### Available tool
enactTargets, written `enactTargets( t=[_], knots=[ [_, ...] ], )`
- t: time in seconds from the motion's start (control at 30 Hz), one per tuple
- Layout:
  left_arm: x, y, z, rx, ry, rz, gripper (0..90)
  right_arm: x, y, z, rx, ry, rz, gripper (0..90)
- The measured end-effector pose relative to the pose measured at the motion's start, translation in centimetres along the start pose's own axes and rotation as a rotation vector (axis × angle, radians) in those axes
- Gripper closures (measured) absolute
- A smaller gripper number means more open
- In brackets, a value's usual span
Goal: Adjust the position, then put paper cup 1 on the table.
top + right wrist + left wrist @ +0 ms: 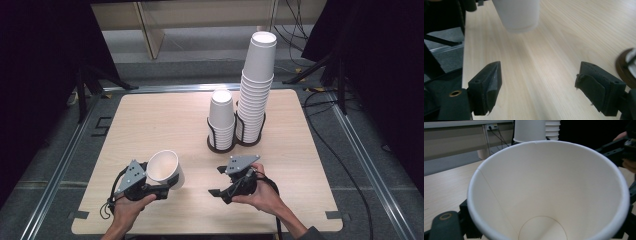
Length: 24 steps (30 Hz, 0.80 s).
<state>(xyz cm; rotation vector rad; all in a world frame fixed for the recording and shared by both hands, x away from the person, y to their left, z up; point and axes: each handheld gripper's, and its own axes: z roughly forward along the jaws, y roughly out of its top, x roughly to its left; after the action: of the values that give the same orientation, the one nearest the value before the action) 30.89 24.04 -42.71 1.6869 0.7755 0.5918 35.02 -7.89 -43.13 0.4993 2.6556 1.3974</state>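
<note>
A single white paper cup (165, 168) is tilted over the front left of the wooden table (150, 115), its mouth facing up and back. My left gripper (169, 187) is shut on its lower part. The left gripper view looks straight into the cup (549, 190), with a black finger (446, 226) beside its wall. To the right of it my right gripper (216, 181) stands open, jaws pointing left toward the cup and nothing between them. In the right gripper view the cup's base (519, 15) hangs above the table ahead of the open gripper (539, 87).
Two stacks of white cups stand in black wire holders at the table's back centre, a short stack (221, 120) and a tall stack (256, 90). The holder's dark base (624, 65) lies close to the right jaw. Black cables trail off the right side.
</note>
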Motion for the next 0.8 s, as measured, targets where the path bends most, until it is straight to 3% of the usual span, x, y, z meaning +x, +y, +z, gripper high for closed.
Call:
enactTargets(
  t=[0.27, 0.47, 0.5, 0.57, 0.8],
  knots=[
    [1.7, -0.4, -0.1, 0.029, 0.08, -0.023, 13.6, -0.4, -1.5, -1.4, -0.01, -0.063, 0.049, 19.4],
    [2.8, -0.4, 0.2, 0.011, 0.105, -0.042, 13.6, -0.4, -2.4, -2.4, -0.012, -0.103, 0.077, 19.1],
    [3.0, -0.3, 0.1, 0.03, 0.118, -0.042, 13.6, -0.5, -2.6, -2.5, -0.013, -0.115, 0.066, 19.1],
    [3.4, -0.2, 0.4, 0.026, 0.119, -0.06, 13.6, -0.4, -2.8, -2.7, -0.006, -0.117, 0.088, 19.0],
    [5.5, -0.1, 1.9, 0.042, 0.158, -0.076, 13.5, -0.7, -3.3, -3.0, 0.003, -0.148, 0.085, 19.3]
  ],
)
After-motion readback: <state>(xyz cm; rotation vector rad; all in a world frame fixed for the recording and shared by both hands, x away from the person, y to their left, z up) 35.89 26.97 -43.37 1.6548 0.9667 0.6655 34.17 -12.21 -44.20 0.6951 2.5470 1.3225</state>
